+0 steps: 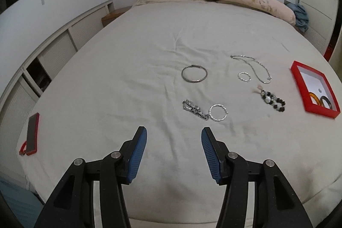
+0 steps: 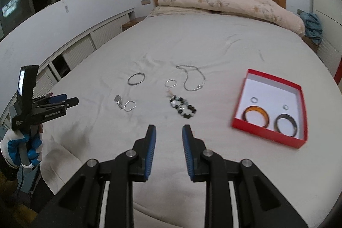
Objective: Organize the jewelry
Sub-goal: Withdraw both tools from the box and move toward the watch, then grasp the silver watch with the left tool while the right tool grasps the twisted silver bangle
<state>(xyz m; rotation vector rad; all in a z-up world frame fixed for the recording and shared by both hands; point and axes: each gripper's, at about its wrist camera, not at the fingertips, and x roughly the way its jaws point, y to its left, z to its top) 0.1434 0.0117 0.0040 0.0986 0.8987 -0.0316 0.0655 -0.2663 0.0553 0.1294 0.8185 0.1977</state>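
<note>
Both grippers hover above the near edge of the bed, neither holding anything. Left gripper: jaws wide apart, nothing between them. Right gripper: jaws apart too, narrower gap, also empty.

The red box sits toward the right edge of the bed w/ an amber bangle, a dark bangle and two small rings already in it. Still loose on the sheet, mid-bed:
- beaded bracelet, closest to the box
- chain necklace and a small twisted hoop just beside it, further toward the headboard
- plain silver bangle, left of those
- watch touching a larger twisted hoop, nearest the left gripper

My read: job is partly done, next is picking another piece. Tips for that:
- Right gripper suits the beaded bracelet; approx. straight ahead, short carry to the box.
- Come down steep, pads either side of the bead cluster, pinch the thickest part so it doesn't slip.
- Sheet is soft and wrinkled; press lightly or cloth gets pinched w/ it.
- Left gripper: watch and hoop touch, so grab the watch band at the end away from the hoop, else both drag.
- Release low inside the box, in the bare corner, not on the bangles.
</note>
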